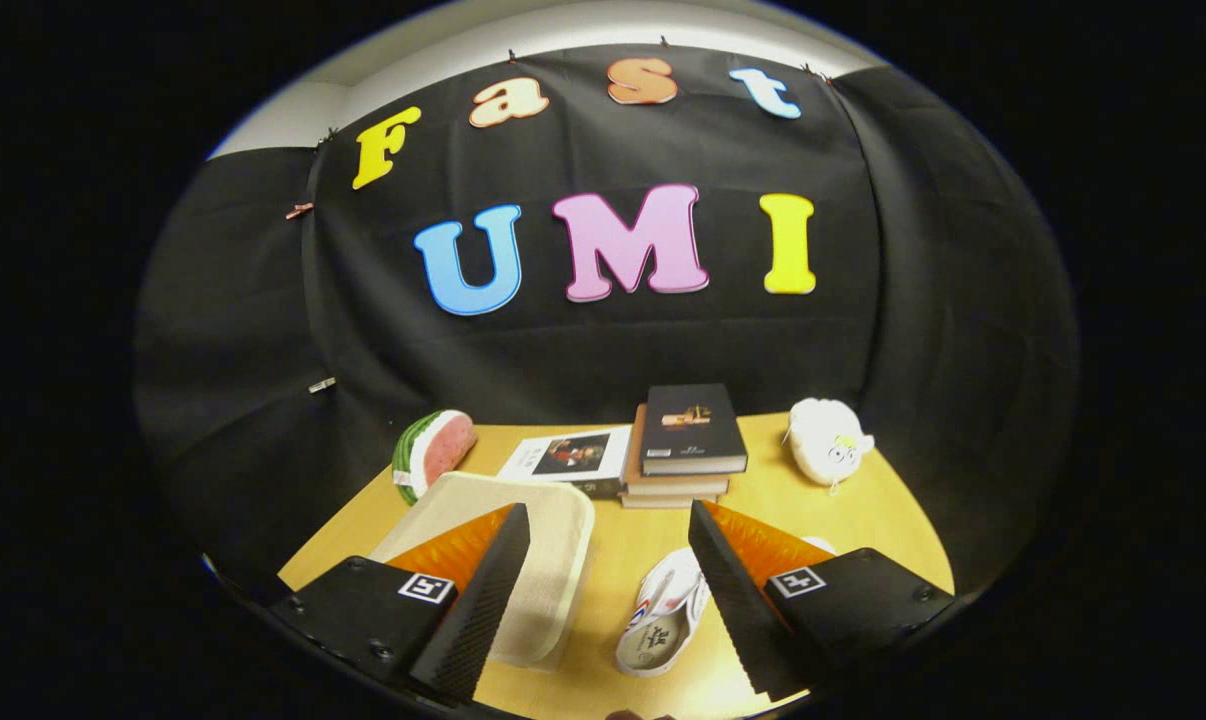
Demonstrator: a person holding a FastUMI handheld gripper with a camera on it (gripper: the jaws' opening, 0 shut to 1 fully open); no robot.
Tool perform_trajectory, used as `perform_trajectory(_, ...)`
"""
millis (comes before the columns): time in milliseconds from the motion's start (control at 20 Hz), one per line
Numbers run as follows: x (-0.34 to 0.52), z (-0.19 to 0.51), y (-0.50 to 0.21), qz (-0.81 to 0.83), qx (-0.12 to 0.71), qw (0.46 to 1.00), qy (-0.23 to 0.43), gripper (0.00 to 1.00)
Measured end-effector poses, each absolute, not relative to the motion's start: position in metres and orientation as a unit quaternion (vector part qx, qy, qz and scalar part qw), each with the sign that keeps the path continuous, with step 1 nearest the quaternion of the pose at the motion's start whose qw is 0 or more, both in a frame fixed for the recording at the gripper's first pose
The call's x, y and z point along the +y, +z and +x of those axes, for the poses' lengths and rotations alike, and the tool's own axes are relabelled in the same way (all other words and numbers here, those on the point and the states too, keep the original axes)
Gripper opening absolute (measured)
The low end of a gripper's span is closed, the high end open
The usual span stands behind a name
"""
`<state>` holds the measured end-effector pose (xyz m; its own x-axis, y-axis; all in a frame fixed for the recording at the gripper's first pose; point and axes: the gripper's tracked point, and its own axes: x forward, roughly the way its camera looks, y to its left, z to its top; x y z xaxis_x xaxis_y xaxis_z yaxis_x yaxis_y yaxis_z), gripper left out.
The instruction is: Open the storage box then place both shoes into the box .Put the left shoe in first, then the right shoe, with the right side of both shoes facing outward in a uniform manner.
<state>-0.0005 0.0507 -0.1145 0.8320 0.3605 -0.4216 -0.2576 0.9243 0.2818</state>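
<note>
A cream storage box (543, 560) with its lid down lies on the yellow table (623, 550), partly under my left finger (483, 590). A white shoe (663, 615) lies just inside my right finger (733, 590), sole opening up. A bit of white beyond the right finger (818, 545) may be the second shoe; mostly hidden. My gripper (608, 600) hangs open above the table, nothing between its fingers.
At the back of the table stand a stack of books (683, 445), a flat book (568, 458) beside it, a watermelon-slice toy (431, 452) and a white plush toy (828, 440). The table's far edge meets the black cloth wall.
</note>
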Motion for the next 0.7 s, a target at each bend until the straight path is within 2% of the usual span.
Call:
perform_trajectory(300,0.080,-0.025,-0.179,0.199,0.374,0.879,0.220,0.98)
perform_trajectory(500,0.104,-0.050,-0.225,0.270,0.465,0.805,0.252,0.98)
perform_trajectory(700,0.129,-0.063,-0.235,0.371,0.523,0.723,0.259,0.98)
